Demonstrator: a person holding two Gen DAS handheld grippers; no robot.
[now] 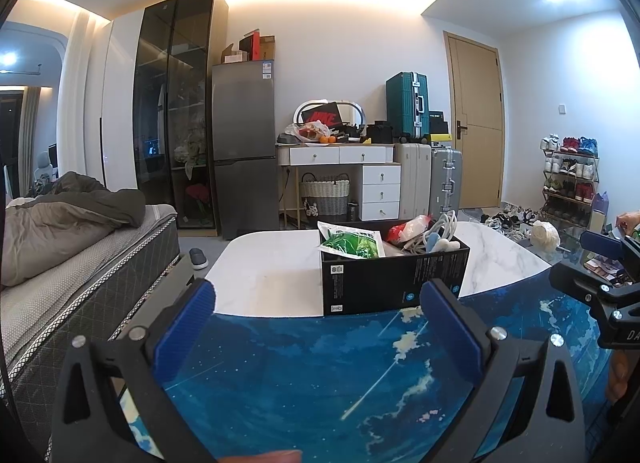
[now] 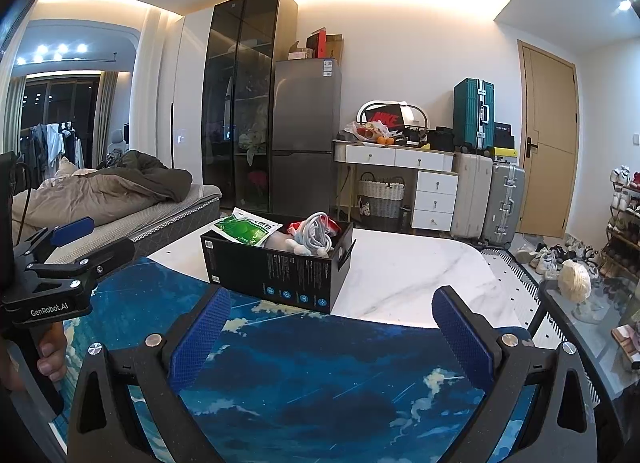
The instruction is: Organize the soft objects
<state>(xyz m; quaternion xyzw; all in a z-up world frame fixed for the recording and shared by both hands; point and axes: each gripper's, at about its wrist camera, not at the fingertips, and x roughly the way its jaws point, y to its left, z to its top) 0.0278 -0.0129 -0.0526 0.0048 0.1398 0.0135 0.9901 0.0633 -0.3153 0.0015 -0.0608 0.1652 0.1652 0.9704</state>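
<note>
Soft objects crowd black box (image 1: pixel 394 277), frame centre; 2 grippers (image 1: pixel 316 317) (image 2: pixel 330 321) hover released, empty; overhanging green packet (image 1: pixel 352 243) could spill.

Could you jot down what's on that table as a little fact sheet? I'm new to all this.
Surface: white marble table with a blue mat on its near side
Container: black box, open on top
Contents: green packet, white cable bundle, red-and-white bag
Left gripper: open, empty
Right gripper: open, empty
</note>
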